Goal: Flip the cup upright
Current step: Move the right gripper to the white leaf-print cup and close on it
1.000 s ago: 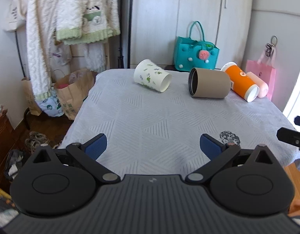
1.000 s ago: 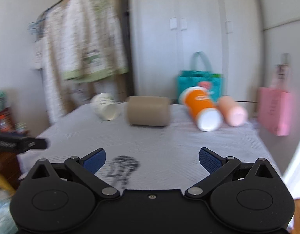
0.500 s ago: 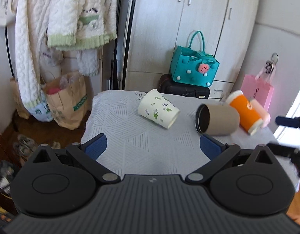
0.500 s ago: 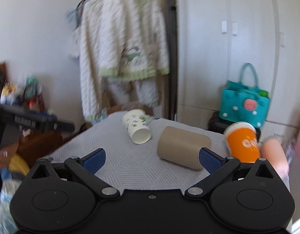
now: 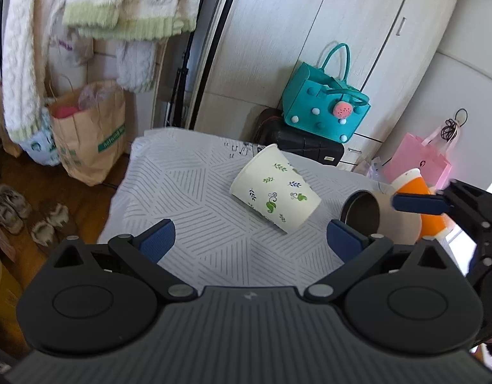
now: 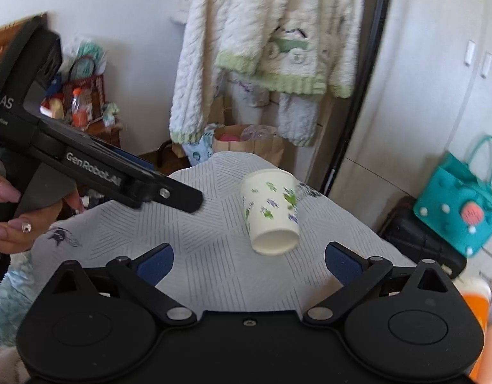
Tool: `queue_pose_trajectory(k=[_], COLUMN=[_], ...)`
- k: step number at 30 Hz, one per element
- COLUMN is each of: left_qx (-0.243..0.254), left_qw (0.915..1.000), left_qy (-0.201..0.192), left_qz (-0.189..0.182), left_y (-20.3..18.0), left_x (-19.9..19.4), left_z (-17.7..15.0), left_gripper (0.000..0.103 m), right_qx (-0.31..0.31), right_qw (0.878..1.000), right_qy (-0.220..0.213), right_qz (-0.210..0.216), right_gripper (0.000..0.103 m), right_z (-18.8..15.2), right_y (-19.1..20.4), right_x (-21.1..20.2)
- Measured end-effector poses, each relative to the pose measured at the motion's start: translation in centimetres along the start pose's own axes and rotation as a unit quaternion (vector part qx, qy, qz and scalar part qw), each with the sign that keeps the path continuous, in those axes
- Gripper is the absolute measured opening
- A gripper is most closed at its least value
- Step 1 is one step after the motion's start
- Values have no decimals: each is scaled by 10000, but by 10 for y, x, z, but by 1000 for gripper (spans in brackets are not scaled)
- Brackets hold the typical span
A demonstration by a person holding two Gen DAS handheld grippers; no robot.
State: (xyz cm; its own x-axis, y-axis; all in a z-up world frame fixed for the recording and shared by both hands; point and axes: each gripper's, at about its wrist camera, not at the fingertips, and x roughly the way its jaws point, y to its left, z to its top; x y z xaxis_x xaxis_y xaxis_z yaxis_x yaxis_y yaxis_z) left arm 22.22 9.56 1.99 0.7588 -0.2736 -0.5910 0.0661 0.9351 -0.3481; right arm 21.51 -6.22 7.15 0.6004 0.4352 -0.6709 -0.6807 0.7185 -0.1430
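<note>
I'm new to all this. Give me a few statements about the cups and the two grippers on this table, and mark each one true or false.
1. The leaf-print cup lies on its side. True.
2. The left gripper is shut on the leaf-print cup. False: its jaws are open and hold nothing; the cup lies apart from them.
3. The brown cup stands upright. False: it lies on its side, its dark opening showing in the left view.
4. The right gripper is open and empty. True.
5. A teal bag sits beyond the table. True.
6. The orange cup is left of the leaf-print cup. False: it is far right, past the brown cup.
</note>
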Motion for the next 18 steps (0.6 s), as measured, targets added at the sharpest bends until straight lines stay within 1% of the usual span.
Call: queue_pose_trajectory(k=[5, 8, 11, 13, 18], left_qx=[-238, -324, -373, -391, -353], left_qw=[9996, 9991, 9987, 9985, 9987], left_qy=[71, 49, -9, -34, 21], left_qz=[-157, -259, -347, -374, -358], left_y=[13, 19, 22, 24, 26], left_x=[19, 24, 26, 27, 35], left_z=[0, 2, 3, 3, 3], left_gripper=[102, 102, 102, 102, 102], right_qx=[-275, -425, -448, -461, -480], right_qw=[9993, 9985, 9979, 9974, 9960], right_qy=[224, 346, 476, 540, 749], right_qz=[129, 19, -21, -99, -127], right_gripper=[97, 95, 92, 89, 77], right_z=[18, 24, 27, 27, 29], right_y=[1, 2, -1, -3, -8], right_x=[35, 53, 70, 78, 97])
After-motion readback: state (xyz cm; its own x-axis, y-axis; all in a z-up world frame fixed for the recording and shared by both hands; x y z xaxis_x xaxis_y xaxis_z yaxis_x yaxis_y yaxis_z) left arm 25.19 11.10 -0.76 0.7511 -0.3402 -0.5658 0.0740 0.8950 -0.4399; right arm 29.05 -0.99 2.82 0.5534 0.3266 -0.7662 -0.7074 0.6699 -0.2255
